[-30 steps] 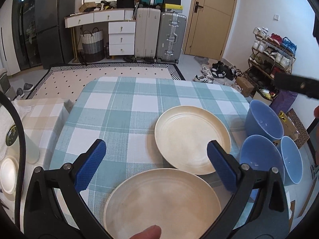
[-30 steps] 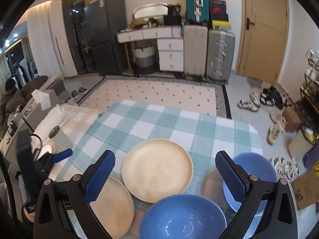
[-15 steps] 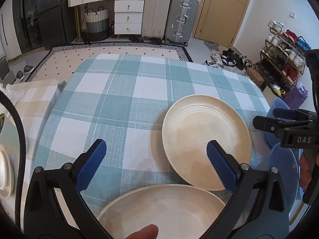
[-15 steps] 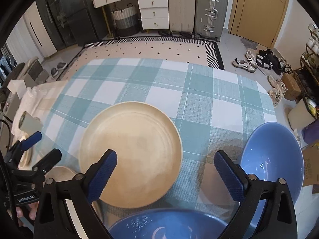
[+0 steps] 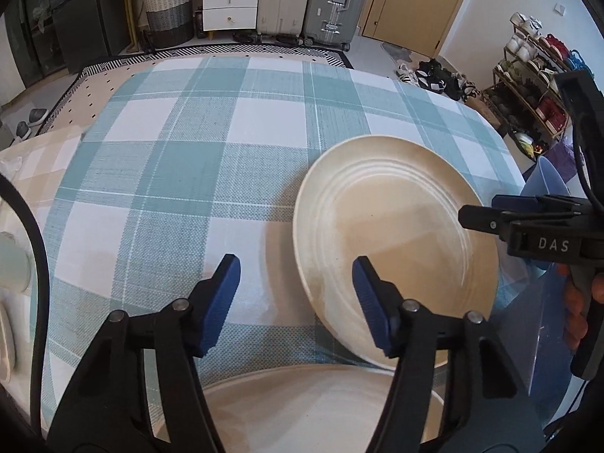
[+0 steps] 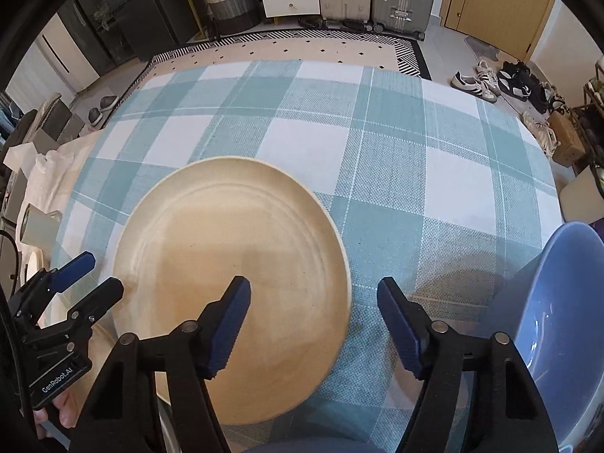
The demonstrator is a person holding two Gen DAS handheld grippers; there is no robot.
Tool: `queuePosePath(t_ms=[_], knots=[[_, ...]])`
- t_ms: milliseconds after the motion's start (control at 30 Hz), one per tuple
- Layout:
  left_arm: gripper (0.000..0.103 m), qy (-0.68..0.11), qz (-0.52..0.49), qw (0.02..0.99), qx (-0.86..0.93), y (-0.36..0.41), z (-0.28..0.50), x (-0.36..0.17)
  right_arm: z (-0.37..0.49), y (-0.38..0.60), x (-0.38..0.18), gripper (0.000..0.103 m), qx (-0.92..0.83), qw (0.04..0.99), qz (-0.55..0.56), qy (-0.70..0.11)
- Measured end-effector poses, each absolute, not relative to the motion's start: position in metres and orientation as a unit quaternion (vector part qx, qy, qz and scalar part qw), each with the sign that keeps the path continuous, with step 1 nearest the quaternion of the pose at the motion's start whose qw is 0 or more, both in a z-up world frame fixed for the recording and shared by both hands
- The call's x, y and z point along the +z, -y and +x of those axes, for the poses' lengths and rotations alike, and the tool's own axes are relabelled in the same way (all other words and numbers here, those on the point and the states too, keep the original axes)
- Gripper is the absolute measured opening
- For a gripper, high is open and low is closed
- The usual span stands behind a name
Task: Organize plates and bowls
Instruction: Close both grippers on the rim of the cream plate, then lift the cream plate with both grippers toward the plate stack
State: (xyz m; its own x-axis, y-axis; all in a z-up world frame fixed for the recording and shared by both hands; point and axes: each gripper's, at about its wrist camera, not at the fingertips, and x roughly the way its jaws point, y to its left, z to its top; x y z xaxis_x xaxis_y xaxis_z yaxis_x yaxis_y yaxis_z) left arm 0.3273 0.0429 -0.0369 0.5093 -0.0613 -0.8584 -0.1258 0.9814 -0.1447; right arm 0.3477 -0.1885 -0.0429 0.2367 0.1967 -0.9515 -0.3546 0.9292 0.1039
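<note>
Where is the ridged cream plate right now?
The ridged plate lies on the checked tablecloth, left of centre in the right wrist view. The blue bowl sits to its right, and the right gripper straddles its right rim.

Surface and material notes, desk scene

The desk (image 6: 396, 158) is covered by a woven cloth in teal and white check, coarse in weave and matt. The cream plate (image 6: 234, 283) appears matt to satin, smooth, with faint concentric ridges seen in the left wrist view; ceramic or melamine cannot be told apart. The blue bowl (image 6: 558, 302) is glossy, small highlights being noted on its inner wall. The fingers (image 5: 222, 302) are faced with ribbed blue pads, rubber-like and matt, on black matt plastic arms with bare metal rivets. The suitcase (image 5: 332, 3) is seen as ribbed, brushed silver metal.
</note>
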Motion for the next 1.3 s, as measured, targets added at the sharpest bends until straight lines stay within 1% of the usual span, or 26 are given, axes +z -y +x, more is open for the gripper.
queuePosePath(t_ms=[100, 133, 233, 400, 467, 500, 567, 767, 933, 1300], knots=[[0.054, -0.500, -0.092, 0.861, 0.015, -0.039, 0.331, -0.043, 0.348, 0.188, -0.048, 0.068, 0.182, 0.779, -0.068, -0.596], [0.050, -0.502, -0.092, 0.860, 0.014, -0.038, 0.332, -0.045, 0.348, 0.188, -0.050, 0.064, 0.184, 0.778, -0.069, -0.597], [0.045, -0.507, -0.094, 0.857, 0.012, -0.037, 0.334, -0.050, 0.347, 0.188, -0.053, 0.057, 0.186, 0.773, -0.072, -0.602], [0.030, -0.515, -0.096, 0.852, 0.007, -0.036, 0.335, -0.058, 0.346, 0.192, -0.054, 0.035, 0.184, 0.774, -0.067, -0.602], [0.024, -0.518, -0.093, 0.850, 0.004, -0.034, 0.334, -0.061, 0.347, 0.196, -0.054, 0.033, 0.185, 0.773, -0.061, -0.604], [0.023, -0.519, -0.093, 0.850, 0.002, -0.034, 0.334, -0.062, 0.347, 0.197, -0.054, 0.032, 0.186, 0.772, -0.058, -0.605], [0.017, -0.516, -0.092, 0.851, -0.001, -0.032, 0.333, -0.062, 0.346, 0.198, -0.054, 0.031, 0.186, 0.772, -0.061, -0.605], [0.017, -0.511, -0.081, 0.856, 0.003, -0.027, 0.332, -0.058, 0.343, 0.196, -0.052, 0.028, 0.180, 0.782, -0.072, -0.593], [0.017, -0.502, -0.084, 0.861, 0.006, -0.031, 0.330, -0.051, 0.343, 0.196, -0.045, 0.028, 0.182, 0.790, -0.066, -0.582], [0.017, -0.460, -0.083, 0.884, 0.026, -0.048, 0.315, -0.020, 0.331, 0.182, -0.019, 0.028, 0.200, 0.812, -0.068, -0.545]])
